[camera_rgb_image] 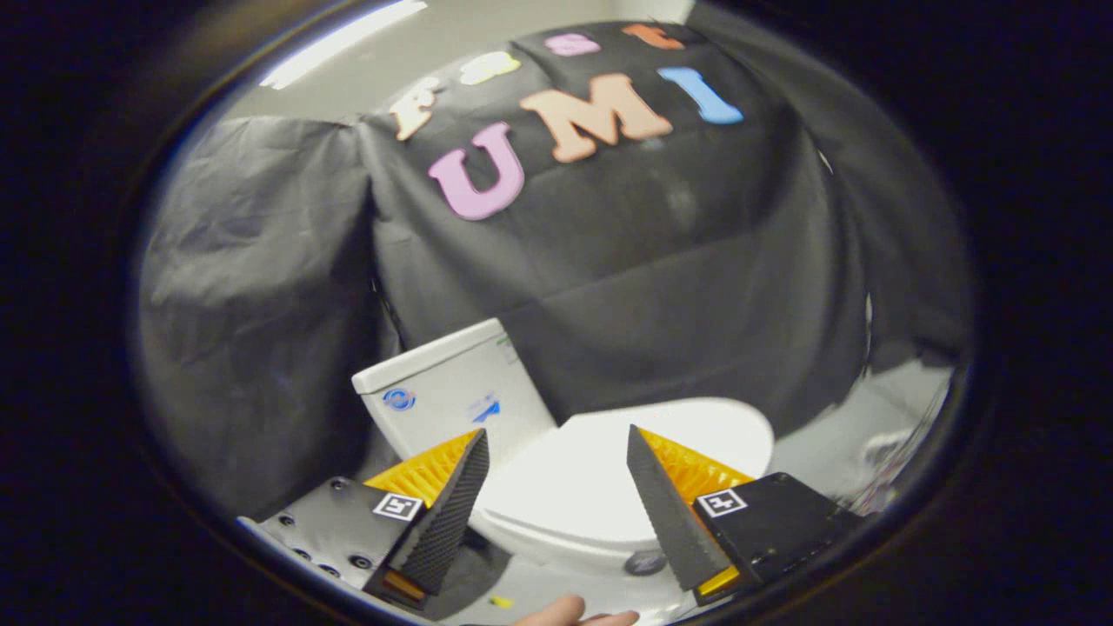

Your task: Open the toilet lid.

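The gripper [556, 443] is held with its two fingers spread wide apart, and nothing is gripped between them. The closed, smooth white plastic toilet lid [600, 478] is seen in the gap between the fingers and just beyond them, lying flat on the bowl. The white rectangular ceramic cistern [452, 396] is set directly behind the lid, against the black cloth wall [661, 287]. A fingertip [565, 610] is seen in front of the lid, below the fingers.
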The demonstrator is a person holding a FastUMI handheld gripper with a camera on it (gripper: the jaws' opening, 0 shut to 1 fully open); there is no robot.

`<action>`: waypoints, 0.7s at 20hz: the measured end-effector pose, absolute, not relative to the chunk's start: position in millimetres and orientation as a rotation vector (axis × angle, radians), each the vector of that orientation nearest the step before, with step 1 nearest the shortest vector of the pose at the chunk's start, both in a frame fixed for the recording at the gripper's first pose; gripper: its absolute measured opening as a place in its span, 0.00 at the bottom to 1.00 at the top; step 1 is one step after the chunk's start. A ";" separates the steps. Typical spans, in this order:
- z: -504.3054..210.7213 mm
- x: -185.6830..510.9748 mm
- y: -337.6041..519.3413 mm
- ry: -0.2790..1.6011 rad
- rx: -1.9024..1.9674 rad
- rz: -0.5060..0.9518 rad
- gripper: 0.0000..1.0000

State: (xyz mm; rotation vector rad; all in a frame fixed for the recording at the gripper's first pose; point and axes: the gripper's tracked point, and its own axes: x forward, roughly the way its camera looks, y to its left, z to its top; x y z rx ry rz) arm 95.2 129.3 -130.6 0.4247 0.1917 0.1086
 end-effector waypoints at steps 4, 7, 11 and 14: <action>-164.5 98.8 128.0 0.232 0.543 0.091 0.98; -198.9 97.6 118.7 0.256 0.657 0.039 0.98; -241.8 89.0 113.7 0.291 0.780 -0.044 0.97; -274.5 78.9 105.6 0.341 0.877 -0.118 0.97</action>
